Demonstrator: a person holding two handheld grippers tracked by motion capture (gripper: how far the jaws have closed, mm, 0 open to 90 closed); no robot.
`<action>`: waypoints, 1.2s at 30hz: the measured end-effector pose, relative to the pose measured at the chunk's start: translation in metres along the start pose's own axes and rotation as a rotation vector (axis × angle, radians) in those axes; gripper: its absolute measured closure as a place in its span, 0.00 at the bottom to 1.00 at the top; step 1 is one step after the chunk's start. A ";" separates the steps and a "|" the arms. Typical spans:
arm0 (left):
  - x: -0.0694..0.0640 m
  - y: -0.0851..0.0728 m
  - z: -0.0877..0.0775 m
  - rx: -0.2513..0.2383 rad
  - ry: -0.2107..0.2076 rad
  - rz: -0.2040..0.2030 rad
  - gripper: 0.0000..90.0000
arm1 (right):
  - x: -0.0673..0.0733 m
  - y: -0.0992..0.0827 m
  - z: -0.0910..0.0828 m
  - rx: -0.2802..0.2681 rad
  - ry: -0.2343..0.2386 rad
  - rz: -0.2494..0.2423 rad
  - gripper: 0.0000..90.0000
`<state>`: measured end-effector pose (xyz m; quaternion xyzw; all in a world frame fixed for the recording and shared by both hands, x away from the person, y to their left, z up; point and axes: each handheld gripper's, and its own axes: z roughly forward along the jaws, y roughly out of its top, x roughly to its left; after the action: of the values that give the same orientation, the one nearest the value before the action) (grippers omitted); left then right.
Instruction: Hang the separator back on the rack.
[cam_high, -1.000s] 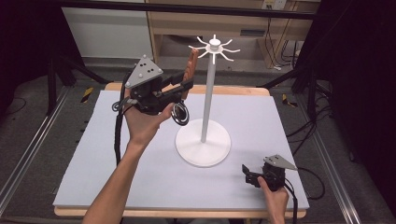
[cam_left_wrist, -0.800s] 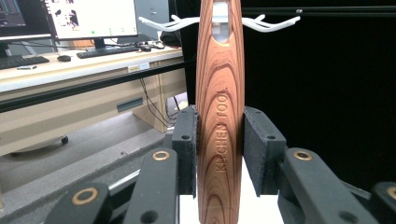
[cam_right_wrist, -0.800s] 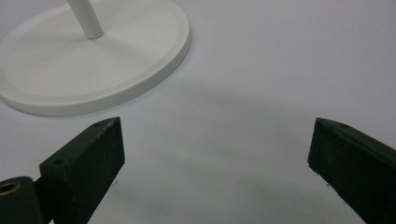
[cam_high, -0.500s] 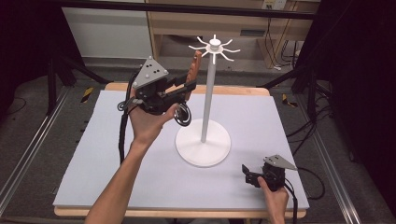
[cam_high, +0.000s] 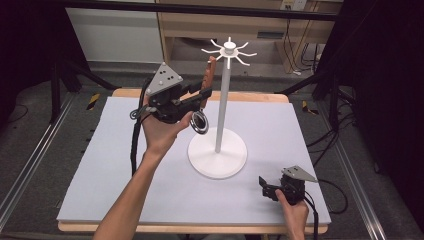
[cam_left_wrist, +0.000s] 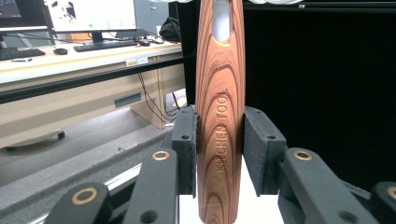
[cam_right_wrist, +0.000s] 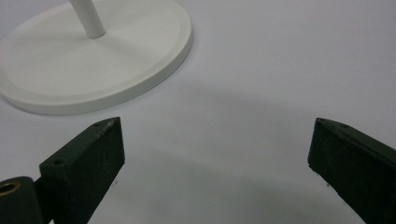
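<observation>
Left gripper (cam_high: 197, 95) clamps a wooden-handled kitchen tool (cam_left_wrist: 219, 116) up beside the white hanging stand (cam_high: 218, 150); right gripper (cam_high: 267, 187) rests with its jaws wide apart.

The left gripper's pads (cam_left_wrist: 185, 149) press both sides of the wooden handle, which stands upright with its slotted top near the stand's hook crown (cam_high: 229, 50); the tool's round metal head (cam_high: 199, 122) hangs below the hand, close to the stand's pole (cam_high: 221, 110). The pole and hooks stand just beside the handle. Compared with a second ago, the left hand has lifted the tool slightly toward the hooks, while the right hand has kept its place. The right gripper lies on the pale table mat (cam_right_wrist: 261, 84) near the front right corner, holding nothing, with the stand's round base (cam_right_wrist: 93, 65) ahead of it.
</observation>
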<state>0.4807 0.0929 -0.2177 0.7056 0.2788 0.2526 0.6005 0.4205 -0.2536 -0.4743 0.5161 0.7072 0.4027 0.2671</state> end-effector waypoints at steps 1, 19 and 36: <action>0.000 0.000 0.001 -0.001 0.000 0.002 0.75 | 0.000 0.000 0.000 0.001 0.001 -0.001 0.05; 0.000 -0.005 0.011 -0.030 0.016 0.008 0.73 | 0.001 0.000 0.000 0.002 0.001 -0.001 0.05; 0.006 -0.025 0.000 -0.001 0.042 0.037 0.55 | 0.001 0.000 0.000 0.004 0.003 0.009 0.05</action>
<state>0.4828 0.0999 -0.2425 0.7049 0.2781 0.2786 0.5900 0.4197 -0.2527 -0.4742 0.5192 0.7061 0.4033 0.2630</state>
